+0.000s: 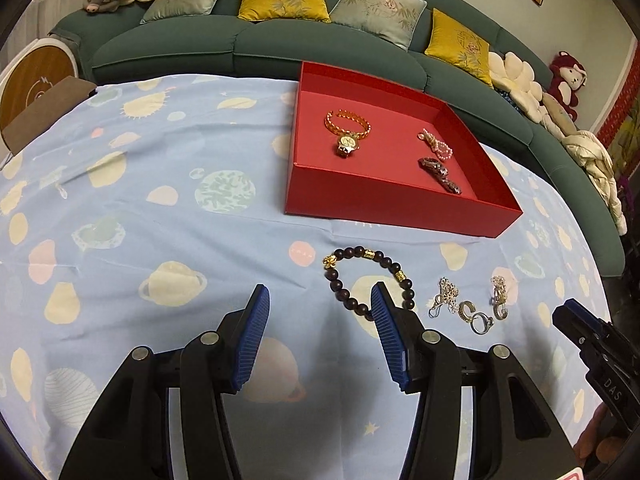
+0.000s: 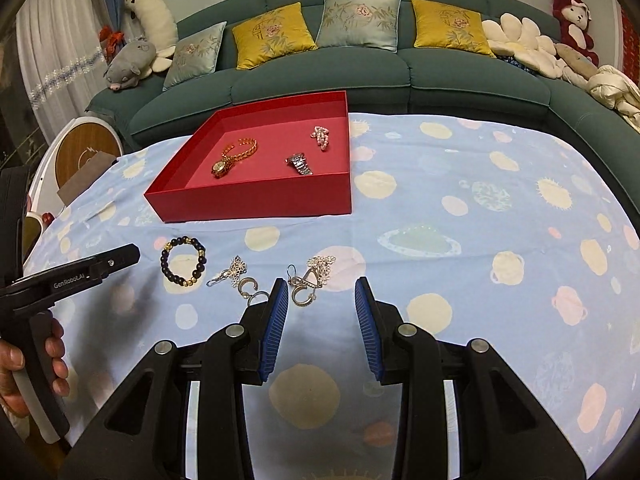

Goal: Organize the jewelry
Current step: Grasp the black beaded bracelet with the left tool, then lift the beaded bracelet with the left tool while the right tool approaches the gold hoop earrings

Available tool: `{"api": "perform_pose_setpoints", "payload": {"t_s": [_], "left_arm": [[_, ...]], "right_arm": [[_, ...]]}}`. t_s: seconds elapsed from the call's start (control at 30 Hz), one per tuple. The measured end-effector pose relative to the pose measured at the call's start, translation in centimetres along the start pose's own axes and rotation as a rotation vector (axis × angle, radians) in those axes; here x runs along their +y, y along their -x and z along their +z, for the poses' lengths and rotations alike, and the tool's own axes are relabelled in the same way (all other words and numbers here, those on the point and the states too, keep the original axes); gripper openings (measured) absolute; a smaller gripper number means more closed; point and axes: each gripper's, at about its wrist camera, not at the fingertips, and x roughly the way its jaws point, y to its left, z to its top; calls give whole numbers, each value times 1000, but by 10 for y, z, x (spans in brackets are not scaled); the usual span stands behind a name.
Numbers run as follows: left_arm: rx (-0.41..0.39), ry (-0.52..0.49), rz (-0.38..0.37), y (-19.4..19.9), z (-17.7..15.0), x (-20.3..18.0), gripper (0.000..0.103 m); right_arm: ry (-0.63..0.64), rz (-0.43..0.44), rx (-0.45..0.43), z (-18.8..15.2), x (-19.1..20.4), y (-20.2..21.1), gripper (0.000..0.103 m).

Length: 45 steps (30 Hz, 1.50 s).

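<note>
The left gripper (image 1: 320, 300) is open, with nothing between its blue pads. The right gripper (image 2: 322, 292) is open too, not as wide, and it holds nothing.

The red box (image 1: 400, 204) sits on the blue cloth (image 1: 160, 208), past the loose pieces. In it lie a gold watch (image 1: 347, 130), a pink bead string (image 1: 437, 145) and a dark watch (image 1: 440, 174).

On the cloth in front of the box lies a bead bracelet (image 1: 370, 278). Near it on the right lie small silver earrings (image 2: 310, 278) and a ring (image 1: 480, 324).

The left gripper looks set to pick up the bracelet. One pad already sits over part of it. To do it well, I think both pads should go down on each side of one stretch of beads, then close gently. The beads are round and may roll or slip. The cloth could bunch up, so the pads should not dig into it.

The right gripper is close to the earrings. They are tiny and flat, so a slow, low pinch seems best.

The side of the left gripper reads "GenRobot.AI" (image 2: 70, 276). The side of the right one shows "DAS" (image 1: 612, 388).
</note>
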Motion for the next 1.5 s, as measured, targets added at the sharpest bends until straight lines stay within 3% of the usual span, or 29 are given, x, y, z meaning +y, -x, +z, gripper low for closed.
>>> {"api": "perform_pose_setpoints", "payload": {"t_s": [0.1,0.5,0.67,0.7,0.73,0.8,1.5], "left_arm": [[20,-6,10,-15,0,-5,51],[-30,-79,90,-39,7,-15,51],[-55,-116,112,-40,4,-20,31],[-54,-116,94,-40,5,-19,14],[-53,-116,91,-40,5,-19,8],[-51,-114,81,-40,5,-18,5],[-79,-121,-88,26,-1,-14,5]], "right_arm": [[3,2,7,-2,-1,-2,34],[2,10,13,-2,0,-5,34],[10,14,16,-2,5,-6,34],[9,15,21,-2,5,-7,34],[9,15,26,-3,5,-9,34],[4,19,38,-3,5,-14,34],[11,27,69,-2,23,-45,34]]}}
